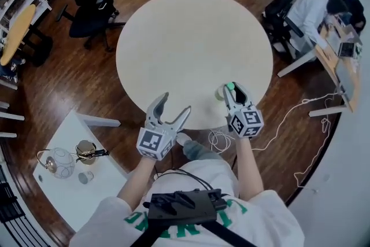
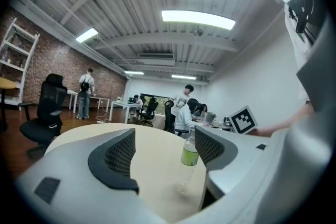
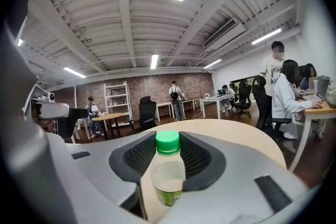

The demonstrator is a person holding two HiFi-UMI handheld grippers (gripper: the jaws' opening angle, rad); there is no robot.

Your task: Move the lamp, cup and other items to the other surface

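My right gripper is shut on a clear bottle with a green cap and green label, held upright over the near right part of the round beige table. In the right gripper view the bottle sits between both pads, gripped below the cap. My left gripper is open and empty at the table's near edge; its view shows the bottle beyond its jaws. On the small white table at lower left stand a globe lamp, a cup and a small round item.
A black office chair stands left of the round table. People sit at a desk at the upper right. White cables trail over the wood floor on the right. Shelving lines the left edge.
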